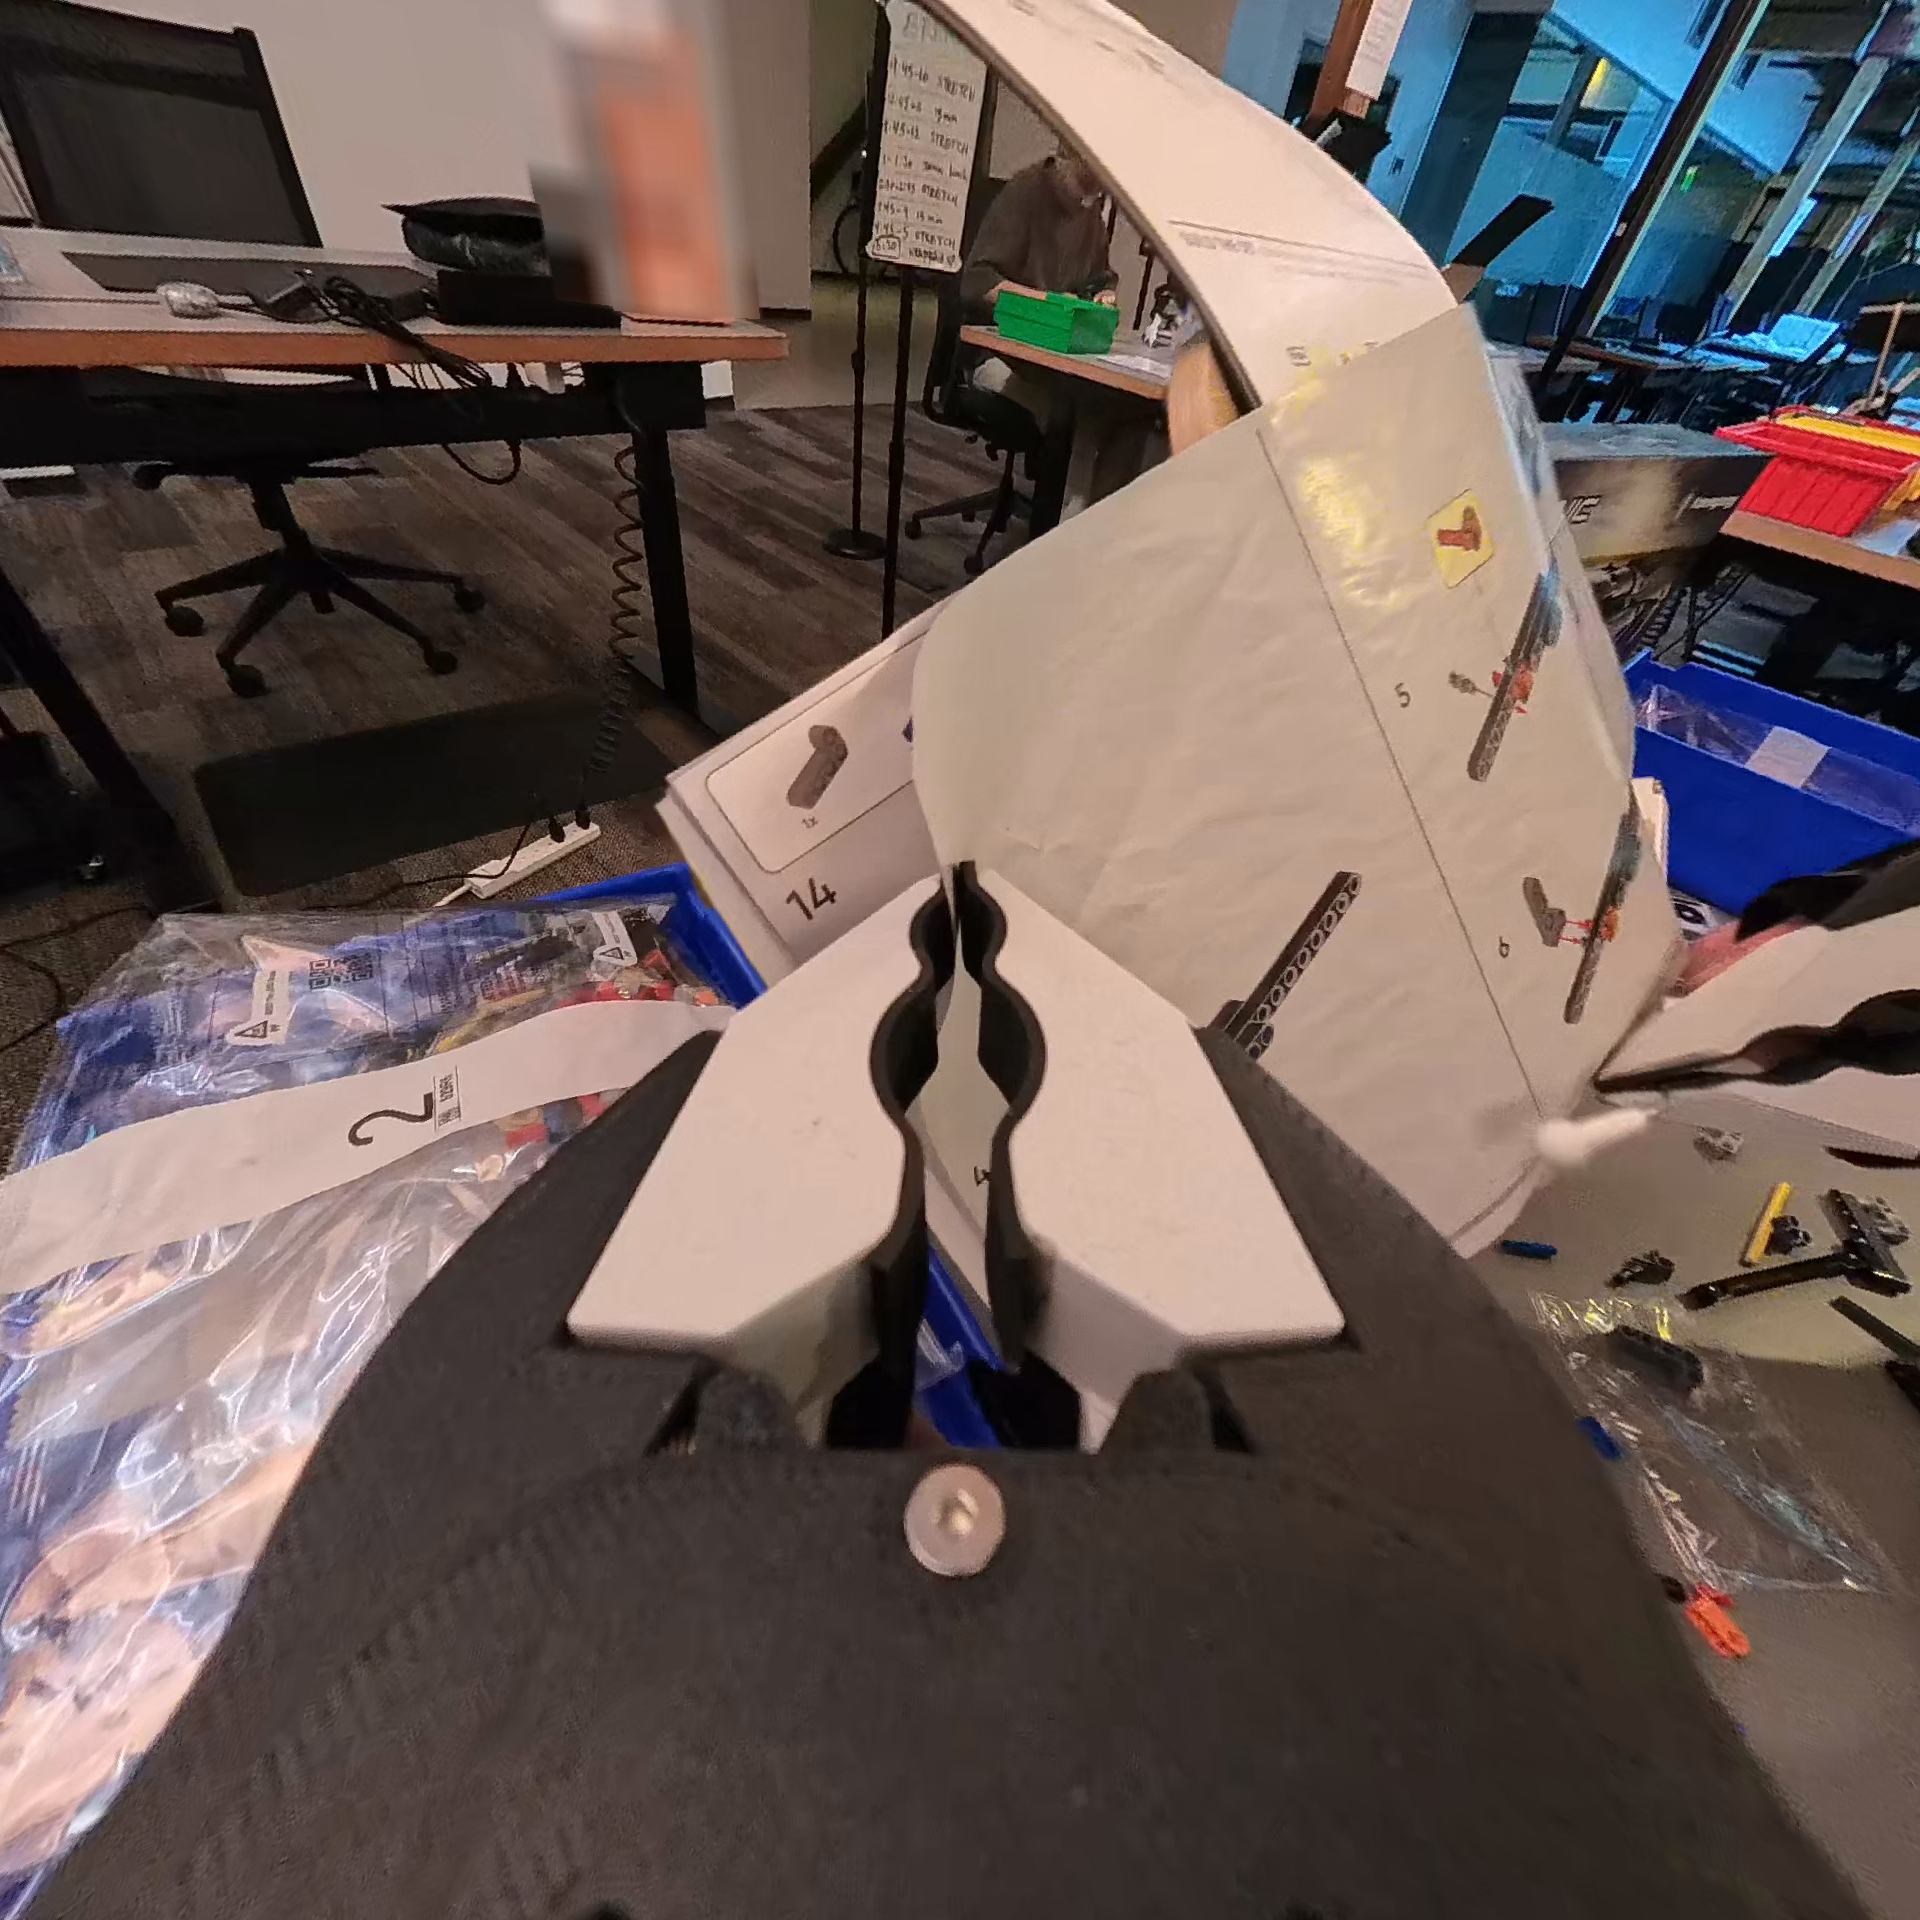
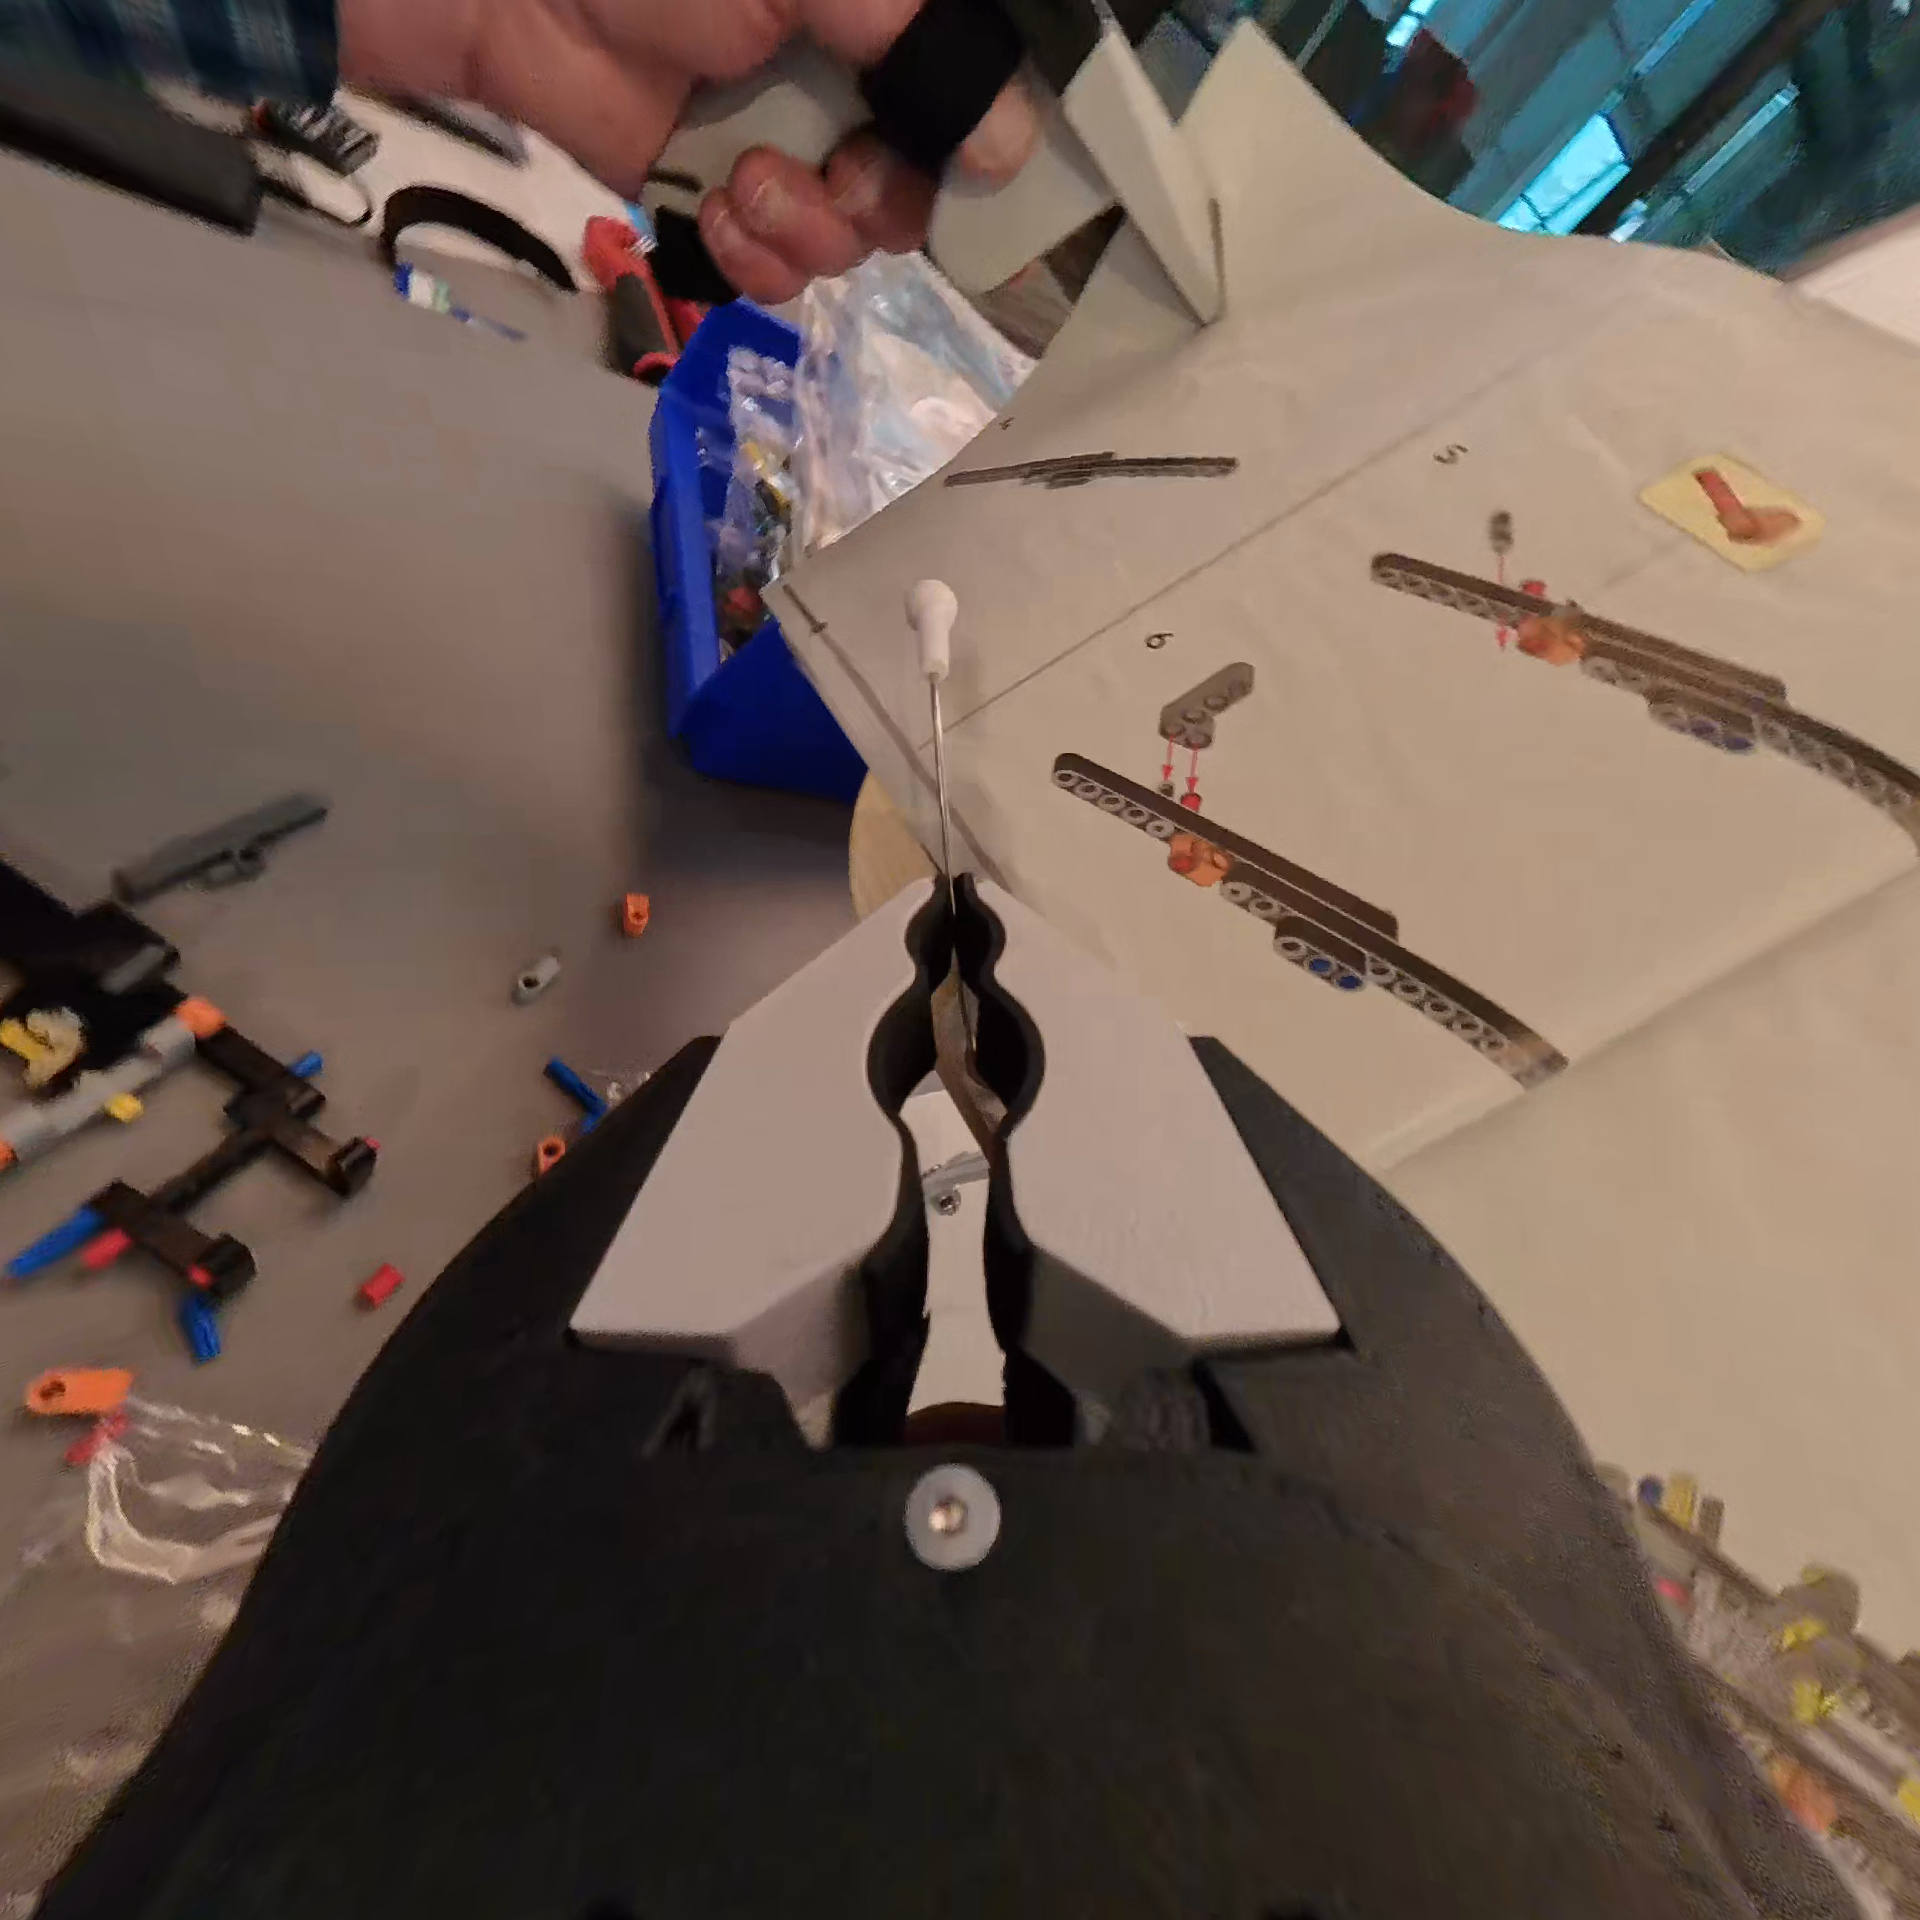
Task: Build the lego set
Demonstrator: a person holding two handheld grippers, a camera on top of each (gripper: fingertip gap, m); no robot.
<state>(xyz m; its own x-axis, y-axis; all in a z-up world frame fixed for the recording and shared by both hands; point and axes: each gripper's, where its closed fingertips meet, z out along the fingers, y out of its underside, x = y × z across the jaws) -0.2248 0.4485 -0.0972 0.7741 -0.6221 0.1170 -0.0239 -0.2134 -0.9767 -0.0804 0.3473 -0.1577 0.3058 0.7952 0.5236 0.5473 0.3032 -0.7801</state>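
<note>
Left gripper (image 1: 956,904) clamped on lifted instruction-booklet page (image 1: 1195,727); right gripper (image 2: 954,904) pinching page's lower edge plus white-tipped pin (image 2: 932,613); bare grey tabletop (image 2: 312,540) leftward.

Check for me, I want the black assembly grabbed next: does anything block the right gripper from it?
Nothing lies between, but the right gripper is shut on the booklet page; the black assembly sits to its left.
</note>
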